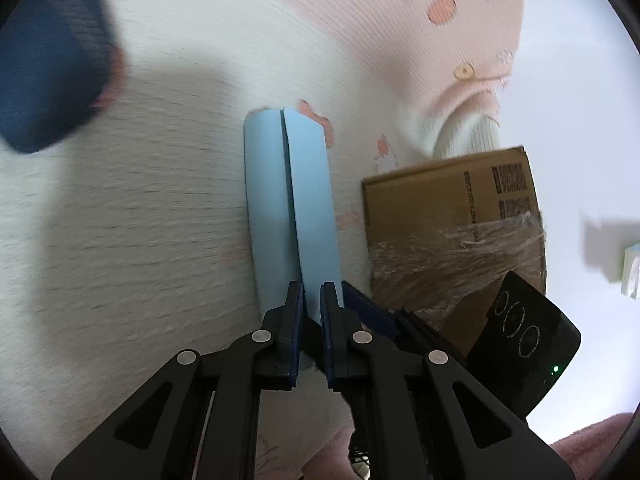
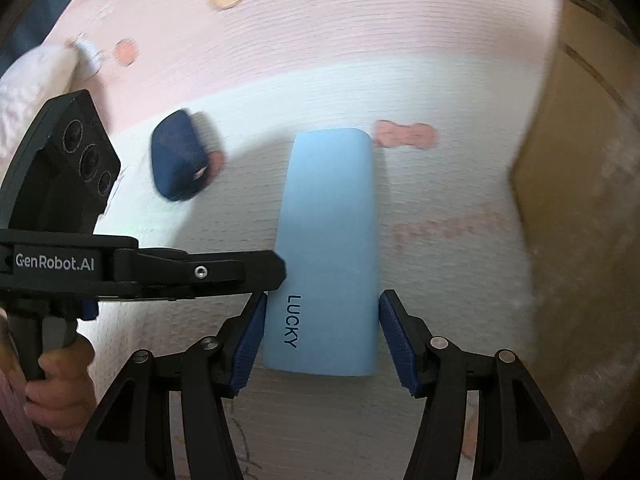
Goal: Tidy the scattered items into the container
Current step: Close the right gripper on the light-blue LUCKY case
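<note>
We see the light blue case [image 2: 328, 256] lying on a pink and white bedspread [image 2: 320, 40], the left gripper [image 1: 312, 300] pinching its edge with jaws nearly closed to steady it, while the right gripper [image 2: 320, 336] straddles its near end, jaws wide and not touching, seemingly lining up a lift toward the cardboard box [image 1: 448, 200] nearby

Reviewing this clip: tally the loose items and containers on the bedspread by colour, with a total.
Light blue: 1, the case marked LUCKY
Dark blue: 1, the small pouch
Brown: 1, the cardboard box
Total: 3
</note>
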The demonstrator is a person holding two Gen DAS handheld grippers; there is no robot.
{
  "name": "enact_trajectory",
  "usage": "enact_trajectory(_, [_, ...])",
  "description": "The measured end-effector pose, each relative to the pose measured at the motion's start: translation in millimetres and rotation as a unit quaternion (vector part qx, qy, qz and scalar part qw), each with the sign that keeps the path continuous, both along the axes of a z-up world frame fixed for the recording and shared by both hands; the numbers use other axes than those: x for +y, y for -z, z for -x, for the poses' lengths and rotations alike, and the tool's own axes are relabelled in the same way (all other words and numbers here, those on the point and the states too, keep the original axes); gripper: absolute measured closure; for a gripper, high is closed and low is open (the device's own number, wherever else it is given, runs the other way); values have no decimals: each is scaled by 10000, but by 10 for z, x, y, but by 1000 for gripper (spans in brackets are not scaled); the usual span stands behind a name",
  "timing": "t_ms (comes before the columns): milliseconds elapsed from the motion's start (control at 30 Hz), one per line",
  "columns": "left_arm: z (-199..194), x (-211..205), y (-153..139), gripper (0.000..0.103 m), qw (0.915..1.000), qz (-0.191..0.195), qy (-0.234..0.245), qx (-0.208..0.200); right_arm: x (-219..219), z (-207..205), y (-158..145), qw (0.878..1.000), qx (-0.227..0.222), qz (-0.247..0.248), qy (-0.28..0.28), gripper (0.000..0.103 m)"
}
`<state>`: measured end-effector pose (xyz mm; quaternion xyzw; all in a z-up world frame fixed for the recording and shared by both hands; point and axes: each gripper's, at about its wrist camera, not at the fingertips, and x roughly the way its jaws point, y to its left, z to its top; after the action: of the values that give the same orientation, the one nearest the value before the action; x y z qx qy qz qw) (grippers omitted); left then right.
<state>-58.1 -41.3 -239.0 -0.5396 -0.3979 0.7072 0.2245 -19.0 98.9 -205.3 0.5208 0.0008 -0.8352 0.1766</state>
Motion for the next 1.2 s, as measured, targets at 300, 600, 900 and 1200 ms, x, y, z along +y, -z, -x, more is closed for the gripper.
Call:
enact_trajectory(300, [-91, -289, 136, 67, 9988, -169, -403, -203, -114, 90, 5, 9996, -165, -160, -148, 47])
enact_trajectory(600, [84, -272, 182, 50, 9965, -392, -719, -168, -180, 280, 94, 9992, -303, -258, -78, 45])
enact_trajectory(900, [177, -168, 235, 66, 9976, -358, -557, -188, -229, 378, 187, 9991, -312, -284, -70, 43])
enact_trajectory(1200, [159, -120, 125, 68, 9988, -143, -475, -12, -200, 367, 143, 9992, -308, -234, -134, 44])
